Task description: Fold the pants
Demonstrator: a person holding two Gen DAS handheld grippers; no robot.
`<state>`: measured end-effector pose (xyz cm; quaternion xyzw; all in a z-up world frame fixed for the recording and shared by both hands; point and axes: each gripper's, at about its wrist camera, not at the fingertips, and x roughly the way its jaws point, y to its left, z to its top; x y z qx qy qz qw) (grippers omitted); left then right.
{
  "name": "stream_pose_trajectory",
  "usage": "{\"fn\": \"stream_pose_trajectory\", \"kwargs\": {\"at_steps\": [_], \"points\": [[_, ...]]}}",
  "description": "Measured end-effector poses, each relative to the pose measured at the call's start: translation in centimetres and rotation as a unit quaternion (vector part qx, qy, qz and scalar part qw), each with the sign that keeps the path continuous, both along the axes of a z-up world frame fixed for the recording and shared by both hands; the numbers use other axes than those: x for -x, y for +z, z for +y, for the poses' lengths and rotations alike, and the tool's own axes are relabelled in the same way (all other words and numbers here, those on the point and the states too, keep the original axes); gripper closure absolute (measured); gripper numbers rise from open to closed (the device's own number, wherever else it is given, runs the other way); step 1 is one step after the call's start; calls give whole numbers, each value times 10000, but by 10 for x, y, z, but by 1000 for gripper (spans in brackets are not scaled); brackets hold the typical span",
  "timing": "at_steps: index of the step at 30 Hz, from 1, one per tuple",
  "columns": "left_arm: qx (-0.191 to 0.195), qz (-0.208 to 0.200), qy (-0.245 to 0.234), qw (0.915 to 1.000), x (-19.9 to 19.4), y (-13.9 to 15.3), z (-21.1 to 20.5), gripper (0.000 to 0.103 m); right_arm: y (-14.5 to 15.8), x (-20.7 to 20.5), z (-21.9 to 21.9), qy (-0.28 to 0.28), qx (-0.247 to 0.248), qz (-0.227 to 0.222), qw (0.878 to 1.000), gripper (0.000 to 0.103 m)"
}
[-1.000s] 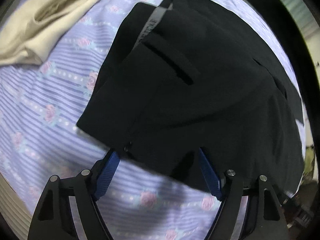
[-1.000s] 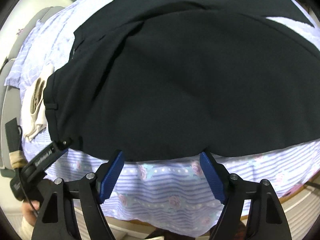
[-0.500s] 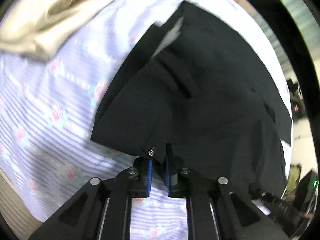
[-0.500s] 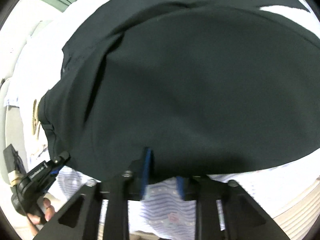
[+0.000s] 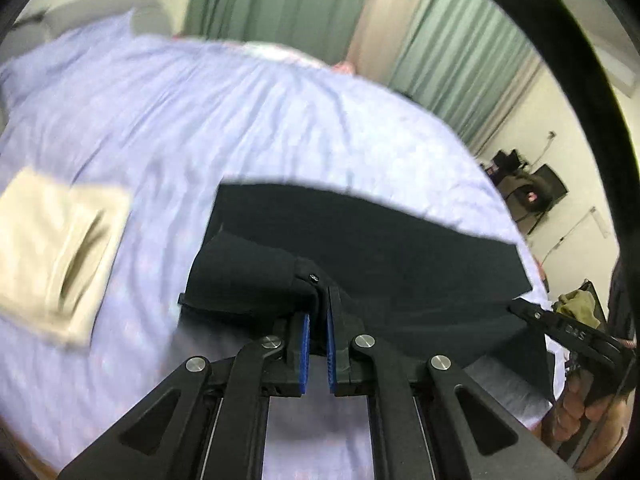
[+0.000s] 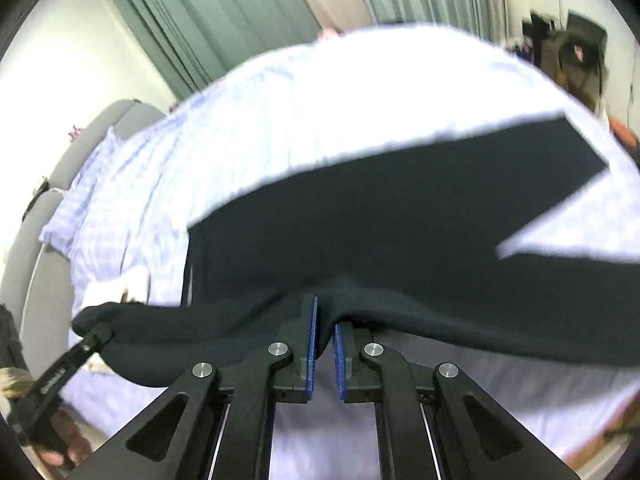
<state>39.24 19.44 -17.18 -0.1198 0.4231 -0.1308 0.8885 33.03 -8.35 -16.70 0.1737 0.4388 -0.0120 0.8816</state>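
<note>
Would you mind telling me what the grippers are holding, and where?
Both hold the black pants: left gripper by the waistband corner, right gripper by the near edge.

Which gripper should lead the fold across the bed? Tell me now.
Left, probably. The left gripper is shut on the buttoned waistband corner of the black fabric pants, a firm edge; the right gripper pinches only a soft mid-edge.

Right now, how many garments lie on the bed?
2. The black pants lie at the near edge, pinched by both hand-held grippers; a folded cream garment lies to their left. Others may be hidden.
</note>
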Motion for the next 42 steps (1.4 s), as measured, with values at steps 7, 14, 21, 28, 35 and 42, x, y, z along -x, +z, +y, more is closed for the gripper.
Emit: {"fn": "stream_pose_trajectory", "kwargs": {"at_steps": [7, 14, 21, 28, 35, 42], "points": [[-320, -140, -34, 9994, -127, -27, -12, 95, -3, -117, -1, 363, 349, -250, 9984, 95], [-941, 436, 54, 9946, -211, -80, -13, 94, -40, -211, 9, 874, 1014, 368, 9903, 90], [-1069, 639, 282, 9918, -224, -96, -3, 60, -37, -217, 23, 1295, 877, 349, 9871, 31], [-1483, -536, 247, 9872, -174, -38, -11, 28, 13, -183, 24, 1402, 1120, -394, 9830, 27], [-1408, -864, -491, 9850, -101, 8, -52, 24, 51, -105, -1, 1264, 970, -638, 9852, 27], [-1182, -986, -861, 9843, -26, 51, -98, 12, 88, -16, -48, 1043, 928, -703, 9877, 21]]}}
